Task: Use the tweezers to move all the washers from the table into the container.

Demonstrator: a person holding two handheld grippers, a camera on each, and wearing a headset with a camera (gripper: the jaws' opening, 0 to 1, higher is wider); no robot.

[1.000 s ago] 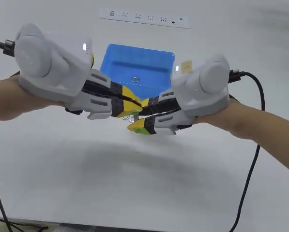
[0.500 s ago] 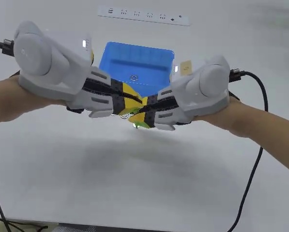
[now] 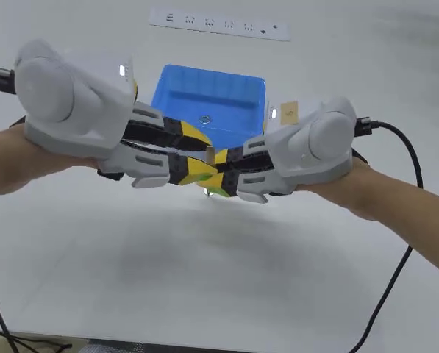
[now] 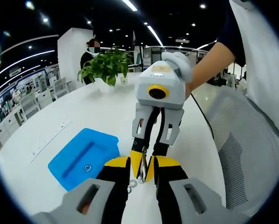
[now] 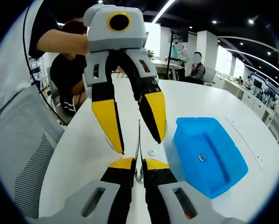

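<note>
The job looked barely started. One small metal ring washer [image 3: 204,120] lay on the floor of the shallow blue plastic container [image 3: 168,88]. In the right gripper view another loose steel washer [image 5: 152,152] sat on the white table [image 3: 204,279] just beside the container's near wall. In the left gripper view what looked like two washers [image 4: 131,185] lay close together under the jaws, so at least a couple were left to move; I could not count them surely. The thin silver metal tweezers [image 5: 139,140] were off the table, in the air between the two tools near the container's front edge. The right gripper [image 5: 138,167] was pinched closed on their rear end, with the blades running forward from it. The left gripper [image 4: 143,163] faced it nose to nose, its yellow-tipped jaws parted on either side of the blades and not clamping them as far as I could see. This read as the tool being set or passed rather than a pick under way. In the head view both bulky white gripper bodies crowded over the loose washers and hid them, which would make aiming awkward. Any washer would also need lifting over the container's raised wall. A white power strip [image 3: 219,26] lay well beyond the container, and a black cable [image 3: 395,147] trailed from the right tool. A potted green plant [image 4: 104,70], a grey mesh chair [image 5: 17,154] and seated people were in the background, clear of the work.
</note>
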